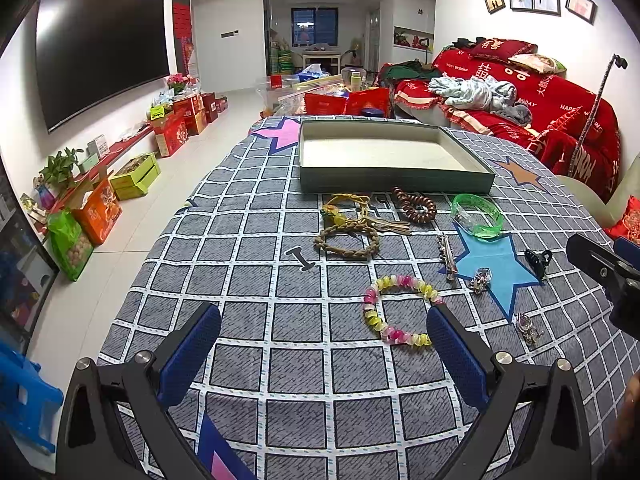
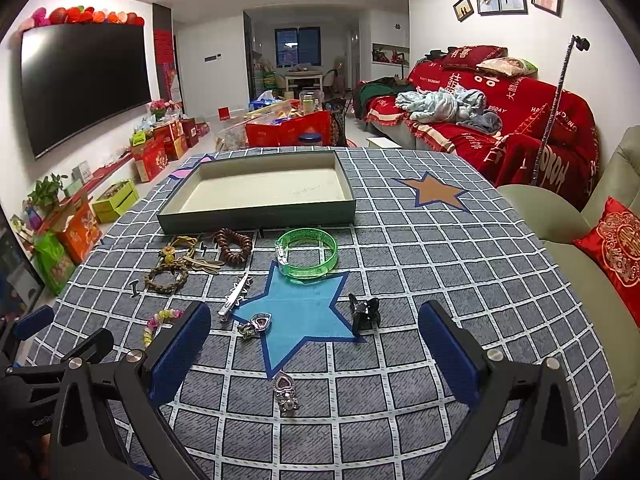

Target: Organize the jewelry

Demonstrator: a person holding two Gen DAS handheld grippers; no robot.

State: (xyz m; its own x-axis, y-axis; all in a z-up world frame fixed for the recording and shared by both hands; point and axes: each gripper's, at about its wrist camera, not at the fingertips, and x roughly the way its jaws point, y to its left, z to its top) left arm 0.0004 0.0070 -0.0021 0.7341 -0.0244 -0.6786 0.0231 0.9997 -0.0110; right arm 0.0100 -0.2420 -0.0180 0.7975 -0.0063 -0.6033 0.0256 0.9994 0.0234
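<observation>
— Across the lower frame of each wrist view, what do the tools show?

— Both stand spread wide, grasping nothing. The left gripper point(image 1: 324, 344) hovers over the checked cloth of the worktop point(image 1: 248, 240), its right finger just beside a pink-and-yellow bead bracelet point(image 1: 396, 308). The right gripper point(image 2: 316, 344) frames a heart-shaped silver charm point(image 2: 285, 390) at lower centre.

— And the jewelry?

— Scattered mid-frame, all outside the grey tray point(image 2: 256, 216) at upper centre. A green bangle point(image 2: 307, 252) sits on the top point of a blue star point(image 2: 300, 320); a brown bead coil point(image 2: 234, 245), a braided cord bracelet point(image 2: 166, 276), a silver hair clip point(image 2: 236, 294) and a black claw clip point(image 2: 363, 312) lie nearby.
</observation>
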